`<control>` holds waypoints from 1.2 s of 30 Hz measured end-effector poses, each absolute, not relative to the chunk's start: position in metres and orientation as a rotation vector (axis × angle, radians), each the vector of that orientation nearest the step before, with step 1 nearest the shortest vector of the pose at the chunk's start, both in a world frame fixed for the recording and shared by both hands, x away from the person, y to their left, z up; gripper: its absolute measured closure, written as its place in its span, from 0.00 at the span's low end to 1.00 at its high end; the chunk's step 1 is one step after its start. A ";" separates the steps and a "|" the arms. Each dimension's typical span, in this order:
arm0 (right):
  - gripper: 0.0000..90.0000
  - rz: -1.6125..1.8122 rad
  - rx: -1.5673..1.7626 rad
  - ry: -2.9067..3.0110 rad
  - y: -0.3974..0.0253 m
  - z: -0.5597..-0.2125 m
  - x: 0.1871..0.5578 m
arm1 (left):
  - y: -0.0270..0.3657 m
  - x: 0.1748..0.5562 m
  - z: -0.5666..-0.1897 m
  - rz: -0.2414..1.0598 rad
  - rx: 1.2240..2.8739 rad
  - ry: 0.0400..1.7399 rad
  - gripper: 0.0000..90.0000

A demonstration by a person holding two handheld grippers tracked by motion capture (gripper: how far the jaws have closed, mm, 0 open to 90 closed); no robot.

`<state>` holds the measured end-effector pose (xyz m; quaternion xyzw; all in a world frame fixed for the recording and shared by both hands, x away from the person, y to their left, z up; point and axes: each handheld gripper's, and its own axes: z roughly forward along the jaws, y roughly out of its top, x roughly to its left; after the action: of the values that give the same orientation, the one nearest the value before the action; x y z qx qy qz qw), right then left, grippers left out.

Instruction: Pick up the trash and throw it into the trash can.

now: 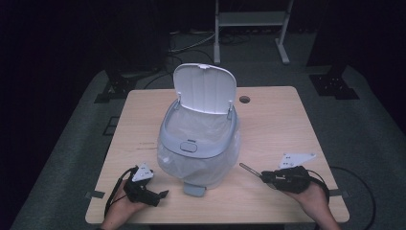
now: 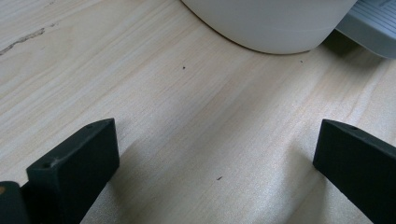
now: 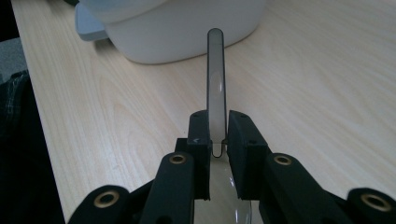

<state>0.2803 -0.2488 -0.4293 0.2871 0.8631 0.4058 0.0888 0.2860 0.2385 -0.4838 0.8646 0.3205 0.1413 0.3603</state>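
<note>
Nearest to where I stand, the person's two hands rest at the near edge of the pale wooden surface (image 1: 268, 120), one claw in each. Behind them, at the middle of the surface, stands the biggest thing: a white pedal bin (image 1: 198, 143) with its lid (image 1: 205, 88) tipped up and back. A clear plastic liner (image 1: 203, 125) sits inside the bin and spills down over its outside walls; I can't make out anything lying in the liner. A grey foot pedal (image 1: 194, 189) pokes out at the base toward the person.

Right of the bin, the right claw (image 1: 262, 178) is clenched on a clear plastic spoon (image 3: 215, 84), gripped at the neck just above the bowl, so the long handle points out toward the bin's base without touching it.

Left of the bin, the left claw (image 1: 160, 195) lies released, jaws wide apart over bare wood, holding nothing, near the bin's foot.
</note>
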 end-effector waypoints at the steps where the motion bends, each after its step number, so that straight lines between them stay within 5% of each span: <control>1: 0.88 1.213 0.853 2.561 -0.249 -0.427 0.281 | 0.238 0.286 -0.484 0.364 2.228 0.826 0.00; 36: 0.88 1.428 0.761 2.390 -0.265 -0.339 0.289 | 0.239 0.286 -0.484 0.363 2.231 0.826 0.00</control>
<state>0.2889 -0.2645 -0.3387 0.2616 0.8212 0.4909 0.1273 0.2858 0.2386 -0.4837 0.8652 0.3202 0.1409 0.3593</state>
